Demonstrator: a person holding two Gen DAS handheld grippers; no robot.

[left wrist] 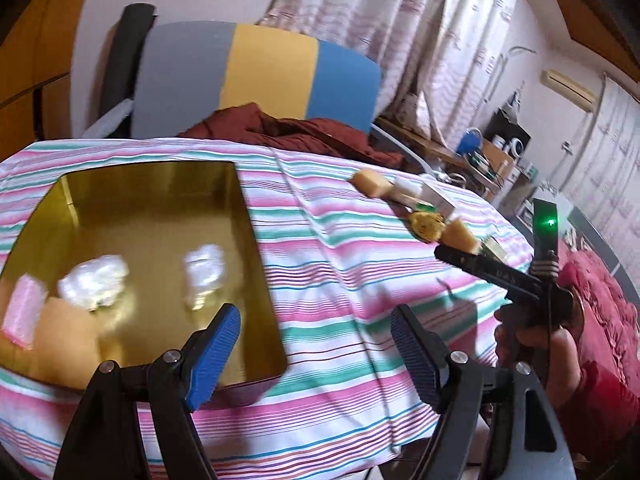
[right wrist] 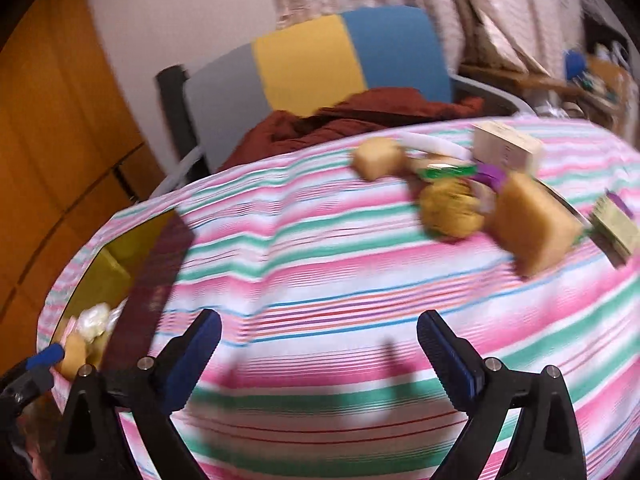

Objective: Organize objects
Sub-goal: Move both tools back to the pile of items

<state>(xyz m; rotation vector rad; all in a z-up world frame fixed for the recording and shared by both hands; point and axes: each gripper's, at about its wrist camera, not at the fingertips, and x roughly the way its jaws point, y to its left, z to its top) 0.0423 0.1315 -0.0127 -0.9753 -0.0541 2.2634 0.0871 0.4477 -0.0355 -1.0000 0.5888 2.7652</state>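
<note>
A gold tin box (left wrist: 160, 184) lies open on the striped cloth at the left; its rim also shows in the right wrist view (right wrist: 120, 240). Inside lie two clear plastic packets (left wrist: 94, 282) (left wrist: 204, 270), a pink packet (left wrist: 24, 310) and a tan sponge (left wrist: 66, 340). A pile of loose items sits at the far right: a tan sponge block (right wrist: 532, 224), a second block (right wrist: 378, 158), a yellow round scrubber (right wrist: 450, 208), a cream carton (right wrist: 506, 146). My left gripper (left wrist: 316, 354) is open and empty beside the tin's near right corner. My right gripper (right wrist: 320, 360) is open and empty above the cloth, short of the pile.
The striped cloth (left wrist: 340, 264) covers the table. A chair with a grey, yellow and blue back (left wrist: 264, 76) holds a dark red garment (left wrist: 304, 132) behind it. A cluttered desk (left wrist: 492, 152) stands far right. The right gripper's body (left wrist: 520, 280) shows in the left wrist view.
</note>
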